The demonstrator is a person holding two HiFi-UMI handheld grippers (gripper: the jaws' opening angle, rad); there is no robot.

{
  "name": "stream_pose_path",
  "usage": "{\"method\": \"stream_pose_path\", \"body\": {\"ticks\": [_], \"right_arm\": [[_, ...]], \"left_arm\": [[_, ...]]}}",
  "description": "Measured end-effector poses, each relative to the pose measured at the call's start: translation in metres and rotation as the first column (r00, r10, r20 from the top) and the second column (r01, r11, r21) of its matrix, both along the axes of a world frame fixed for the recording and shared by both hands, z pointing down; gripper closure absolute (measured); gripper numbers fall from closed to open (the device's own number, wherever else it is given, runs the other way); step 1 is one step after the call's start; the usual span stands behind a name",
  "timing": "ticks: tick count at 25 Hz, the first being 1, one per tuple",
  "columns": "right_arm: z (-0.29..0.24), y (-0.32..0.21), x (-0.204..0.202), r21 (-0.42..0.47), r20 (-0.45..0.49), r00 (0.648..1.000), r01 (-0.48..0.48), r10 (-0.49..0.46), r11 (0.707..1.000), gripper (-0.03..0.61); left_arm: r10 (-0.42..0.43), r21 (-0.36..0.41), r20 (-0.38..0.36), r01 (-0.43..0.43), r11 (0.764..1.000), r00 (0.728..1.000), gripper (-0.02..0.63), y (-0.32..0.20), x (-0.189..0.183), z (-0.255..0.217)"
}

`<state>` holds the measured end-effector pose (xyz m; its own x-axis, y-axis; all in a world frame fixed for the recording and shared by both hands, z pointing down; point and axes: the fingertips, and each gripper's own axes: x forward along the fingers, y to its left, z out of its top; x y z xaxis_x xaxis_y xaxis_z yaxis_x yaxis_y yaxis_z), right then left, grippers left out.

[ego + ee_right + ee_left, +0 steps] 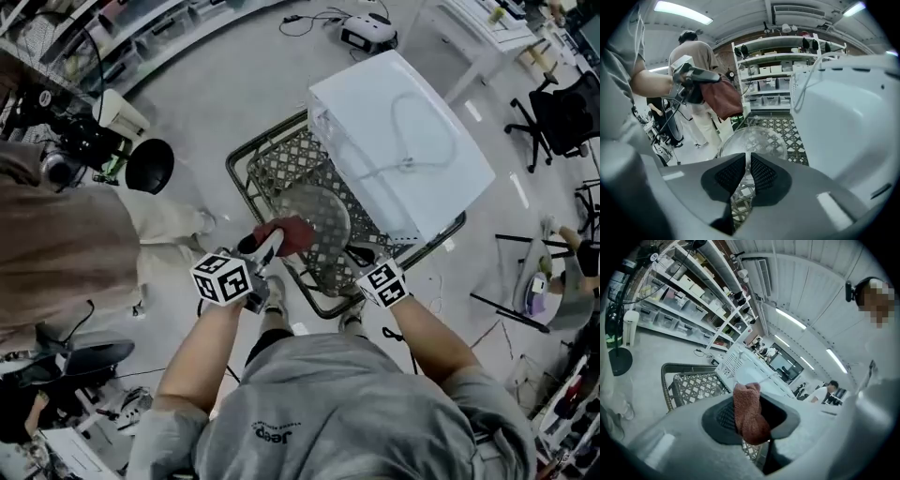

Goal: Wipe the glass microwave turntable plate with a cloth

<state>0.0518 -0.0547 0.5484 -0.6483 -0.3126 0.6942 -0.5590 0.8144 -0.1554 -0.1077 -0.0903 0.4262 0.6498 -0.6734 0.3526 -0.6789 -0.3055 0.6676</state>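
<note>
The round glass turntable plate (pixel 314 214) is held tilted above a metal lattice table (pixel 270 169). My right gripper (pixel 359 255) is shut on the plate's near rim. In the right gripper view the jaws (pixel 746 171) pinch that rim and the clear plate (pixel 752 139) rises beyond them. My left gripper (pixel 272 242) is shut on a reddish-brown cloth (pixel 289 232) at the plate's left edge. The cloth (pixel 749 413) fills the gap between the left jaws, whose midpoint is at my left gripper (pixel 752 409). The cloth (pixel 721 98) also hangs left of the plate in the right gripper view.
A white microwave (pixel 398 141) with a cable on top sits on the lattice table's far right. A person in beige (pixel 66 244) stands at the left beside a black fan base (pixel 150 166). Shelving (pixel 679 296) lines the far wall. An office chair (pixel 562 117) is at the right.
</note>
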Motion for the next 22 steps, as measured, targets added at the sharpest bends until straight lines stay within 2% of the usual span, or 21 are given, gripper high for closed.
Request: {"method": "stream_pose_path", "body": {"ticks": [4, 9, 13, 19, 22], "right_arm": [[0.048, -0.008, -0.001, 0.025, -0.085, 0.996, 0.043, -0.041, 0.999, 0.535], [0.085, -0.015, -0.002, 0.047, -0.115, 0.993, 0.009, -0.004, 0.999, 0.545], [0.098, -0.009, -0.003, 0.079, -0.141, 0.99, -0.008, 0.019, 0.997, 0.553], [0.108, -0.009, -0.001, 0.159, -0.154, 0.988, 0.038, -0.013, 0.987, 0.563], [0.107, -0.011, -0.001, 0.171, -0.145, 0.989, 0.052, -0.027, 0.984, 0.563]], "left_arm": [[-0.03, -0.015, -0.005, 0.03, 0.999, 1.0, 0.522, -0.012, 0.017, 0.035], [0.027, -0.031, -0.027, -0.028, 0.999, 0.999, 0.522, -0.022, 0.031, 0.084], [0.06, -0.024, -0.051, -0.061, 0.998, 0.997, 0.522, -0.023, 0.029, 0.11], [0.054, 0.006, -0.095, -0.054, 0.999, 0.994, 0.522, -0.027, 0.019, 0.137], [0.039, 0.012, -0.112, -0.038, 0.999, 0.993, 0.522, -0.031, 0.017, 0.144]]}}
